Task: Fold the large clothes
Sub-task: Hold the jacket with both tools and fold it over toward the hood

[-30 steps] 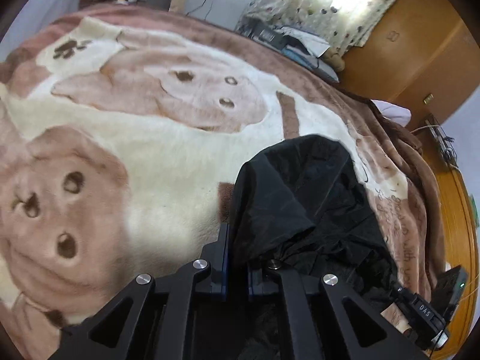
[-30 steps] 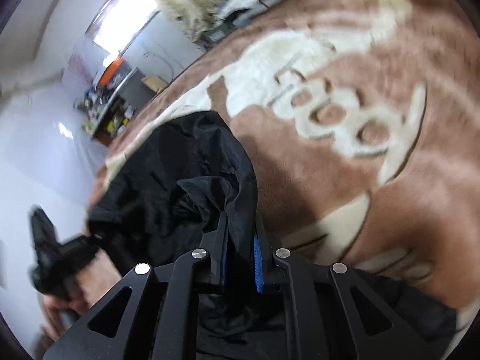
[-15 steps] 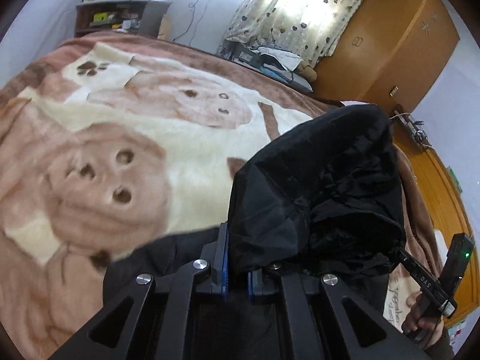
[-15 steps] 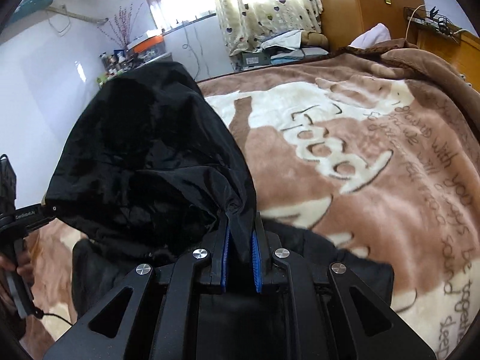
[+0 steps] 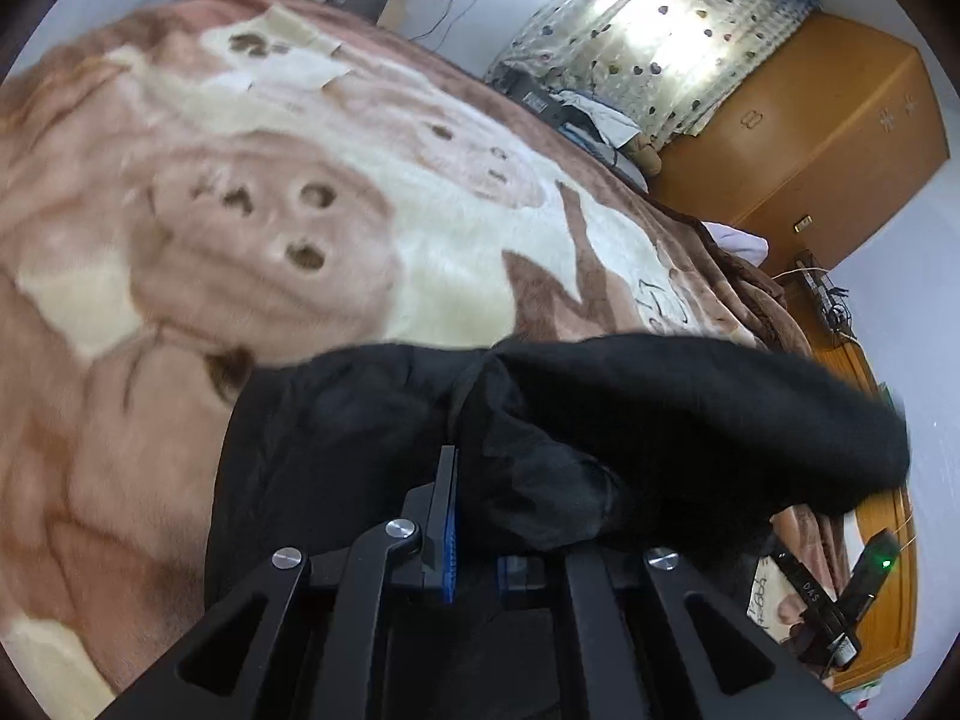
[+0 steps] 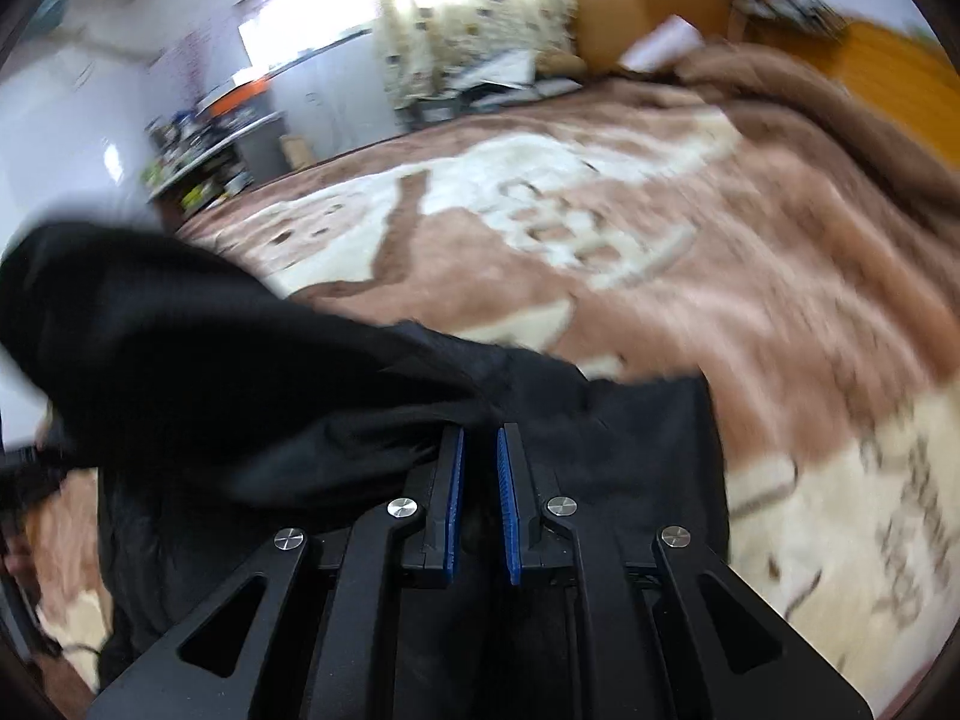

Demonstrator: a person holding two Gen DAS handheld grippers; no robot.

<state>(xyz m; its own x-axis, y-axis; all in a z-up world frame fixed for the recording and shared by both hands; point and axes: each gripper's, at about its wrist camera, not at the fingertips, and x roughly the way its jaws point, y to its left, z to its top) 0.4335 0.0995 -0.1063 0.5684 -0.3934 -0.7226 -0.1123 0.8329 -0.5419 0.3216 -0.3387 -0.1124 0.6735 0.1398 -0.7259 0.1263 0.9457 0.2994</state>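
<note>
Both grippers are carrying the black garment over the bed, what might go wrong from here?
1. The right gripper shows a gap between its blue pads; its hold on the garment looks thin, so that corner may slip out.
2. The garment is bunched over the left gripper, so the fold may land crooked on the blanket.

A wide bed fills most of both views, covered by a brown and cream plush blanket (image 5: 372,198) with bear faces and lettering. At the upper right of the left view stands an orange-brown wooden wardrobe (image 5: 804,138), with a spotted curtain (image 5: 636,60) just to its left, lit bright by a window behind it. A cluttered shelf unit (image 6: 204,162) sits at the upper left of the right view against a pale wall (image 6: 66,120). Orange wooden floor (image 5: 894,576) shows at the lower right.
</note>
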